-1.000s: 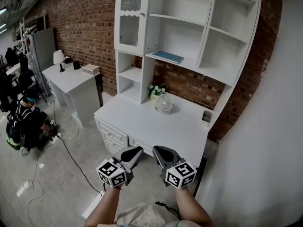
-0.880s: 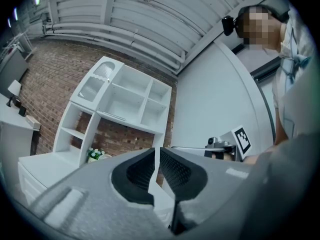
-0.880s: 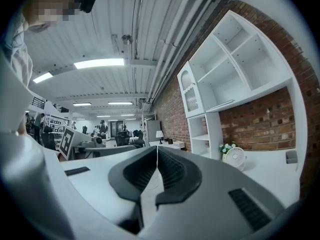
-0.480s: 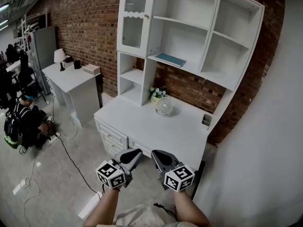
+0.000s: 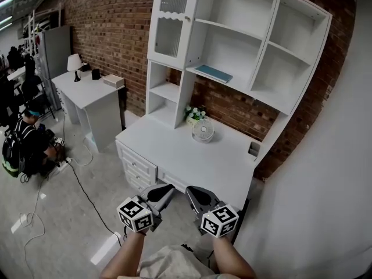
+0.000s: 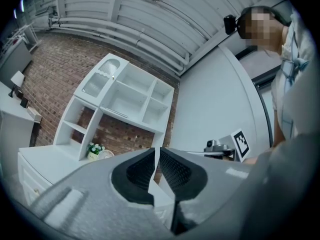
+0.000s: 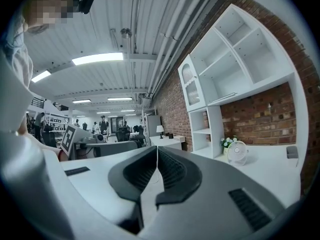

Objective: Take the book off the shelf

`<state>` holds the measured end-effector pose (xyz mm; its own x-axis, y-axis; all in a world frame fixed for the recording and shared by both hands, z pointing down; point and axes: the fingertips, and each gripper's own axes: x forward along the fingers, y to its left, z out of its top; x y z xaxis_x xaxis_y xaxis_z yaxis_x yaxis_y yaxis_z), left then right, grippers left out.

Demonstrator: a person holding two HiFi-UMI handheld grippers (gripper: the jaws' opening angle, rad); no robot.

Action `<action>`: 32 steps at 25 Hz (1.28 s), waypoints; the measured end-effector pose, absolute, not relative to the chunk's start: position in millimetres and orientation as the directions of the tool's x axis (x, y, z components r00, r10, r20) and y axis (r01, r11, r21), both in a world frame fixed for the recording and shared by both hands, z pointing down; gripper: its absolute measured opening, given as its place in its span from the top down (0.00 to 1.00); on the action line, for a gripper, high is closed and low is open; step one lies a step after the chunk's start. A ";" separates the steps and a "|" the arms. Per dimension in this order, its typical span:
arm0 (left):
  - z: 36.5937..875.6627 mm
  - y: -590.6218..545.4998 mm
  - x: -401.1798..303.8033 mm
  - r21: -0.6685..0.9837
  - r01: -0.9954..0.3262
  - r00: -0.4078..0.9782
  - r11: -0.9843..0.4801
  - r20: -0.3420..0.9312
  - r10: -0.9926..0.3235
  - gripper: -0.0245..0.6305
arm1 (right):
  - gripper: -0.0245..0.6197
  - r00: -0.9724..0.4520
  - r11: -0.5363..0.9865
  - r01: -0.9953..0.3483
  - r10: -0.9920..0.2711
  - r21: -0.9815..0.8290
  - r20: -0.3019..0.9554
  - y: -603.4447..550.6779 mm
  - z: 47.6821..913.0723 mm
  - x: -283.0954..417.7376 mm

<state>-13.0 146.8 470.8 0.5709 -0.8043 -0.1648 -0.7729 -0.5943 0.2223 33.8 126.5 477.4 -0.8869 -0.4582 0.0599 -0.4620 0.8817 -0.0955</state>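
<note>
A thin teal book (image 5: 213, 73) lies flat on the middle shelf of the white hutch (image 5: 174, 92) above the desk. It also shows as a thin strip, the book (image 6: 116, 113), in the left gripper view. Both grippers hang low in front of the desk's near edge, far below and short of the book. My left gripper (image 5: 168, 188) has its jaws together with nothing between them. My right gripper (image 5: 190, 190) sits beside it, also shut and empty. Their tips point up towards the desk.
On the white desk (image 5: 168, 153) stand a small fan (image 5: 203, 129) and a flower pot (image 5: 191, 113). A second desk with a lamp (image 5: 74, 68) is at the left, with a crouching person (image 5: 20, 150) and floor cables (image 5: 87, 193). A white wall (image 5: 325, 185) bounds the right.
The head view has drifted, so the hutch and desk sit slightly more to the right in the picture. Both grippers stay low, side by side and shut.
</note>
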 end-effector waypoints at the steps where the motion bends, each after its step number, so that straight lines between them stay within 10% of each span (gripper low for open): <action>1: 471.0 146.6 -14.1 0.225 -0.773 0.570 -0.593 -0.165 -0.805 0.91 | 0.94 -0.887 0.883 -0.461 -0.457 -0.093 0.063 126.7 477.8 32.8; 32: 449.5 -88.5 -29.0 0.223 -0.732 0.621 -0.643 -0.170 -0.765 0.91 | 0.94 -0.890 0.888 -0.456 -0.453 -0.053 0.055 -98.7 462.6 7.7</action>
<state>-29.0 -88.5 449.5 0.6207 -0.7654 -0.1701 -0.7324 -0.6434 0.2228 7.7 -98.7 462.6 -0.8896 -0.4534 0.0554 -0.4560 0.8884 -0.0526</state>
